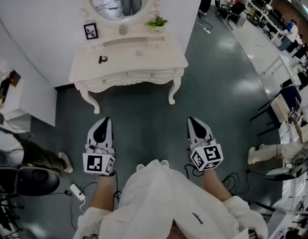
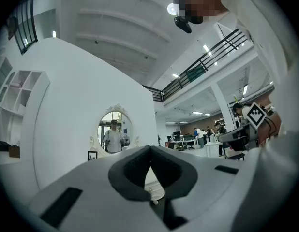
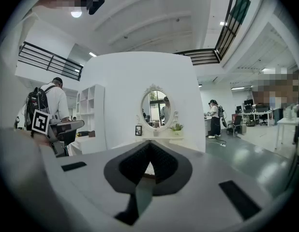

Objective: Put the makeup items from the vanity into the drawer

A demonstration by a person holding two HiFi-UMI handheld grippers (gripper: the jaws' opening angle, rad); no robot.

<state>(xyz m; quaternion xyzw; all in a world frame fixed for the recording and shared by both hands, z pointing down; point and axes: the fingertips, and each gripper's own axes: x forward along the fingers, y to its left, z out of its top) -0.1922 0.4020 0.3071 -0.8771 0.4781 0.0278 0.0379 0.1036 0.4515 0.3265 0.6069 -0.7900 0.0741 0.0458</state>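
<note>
Only the head view shows a dark item [image 1: 102, 59] on the vanity [image 1: 154, 59].

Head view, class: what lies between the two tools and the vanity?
Only bare grey floor: the head view shows nothing between the left tool, the right tool and the vanity.

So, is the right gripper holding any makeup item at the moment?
No, the right gripper has its jaws together with nothing between them.

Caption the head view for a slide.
Left gripper and right gripper shut, empty, held short of the white vanity; small dark item on its top.
</note>
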